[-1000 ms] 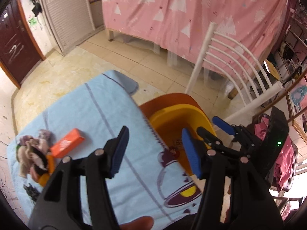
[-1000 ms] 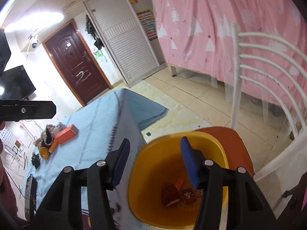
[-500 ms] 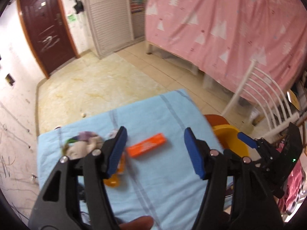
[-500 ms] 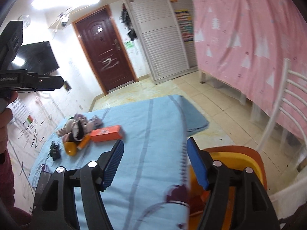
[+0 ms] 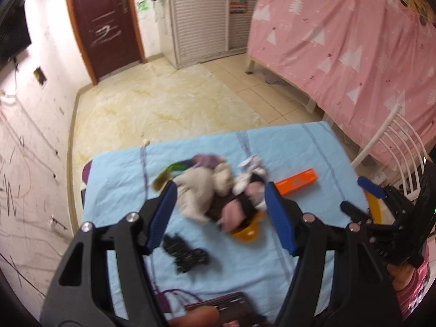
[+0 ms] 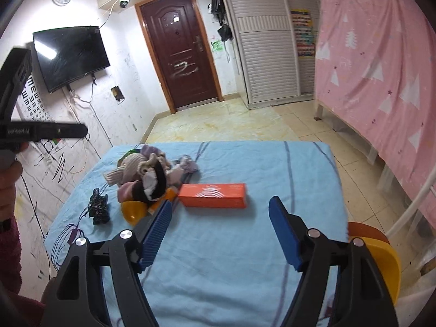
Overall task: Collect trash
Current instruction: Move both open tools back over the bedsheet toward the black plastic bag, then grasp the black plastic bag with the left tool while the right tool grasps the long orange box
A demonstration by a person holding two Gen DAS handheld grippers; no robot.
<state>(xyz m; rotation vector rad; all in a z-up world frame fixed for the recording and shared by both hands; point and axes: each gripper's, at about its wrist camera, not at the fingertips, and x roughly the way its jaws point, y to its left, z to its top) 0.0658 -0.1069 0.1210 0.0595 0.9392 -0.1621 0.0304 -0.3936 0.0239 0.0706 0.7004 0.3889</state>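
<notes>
Bin [image 6: 381, 259] interior is out of my sight at the worktop [image 6: 218, 259] edge; both grippers' fingers [image 5: 160, 215] [image 6: 283, 234] gape, holding nothing.

Both wrist views look down across blue-clothed table [image 5: 272, 141] [image 6: 245, 163] toward door; share sock pile [image 5: 218, 188] [image 6: 144, 174].

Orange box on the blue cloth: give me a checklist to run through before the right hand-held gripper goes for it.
1. Right hand-held gripper open and holding nothing: ok.
2. Orange box lying flat, nothing on top of it: ok.
3. Box apart from the pile of socks: cannot tell, its left end sits close to the pile.
4. Left hand-held gripper clear of the box: ok, it is open over the pile.
5. Yellow bin at the table edge, ready to receive: ok.
6. Room left in the bin: cannot tell, its inside is hidden.
</notes>
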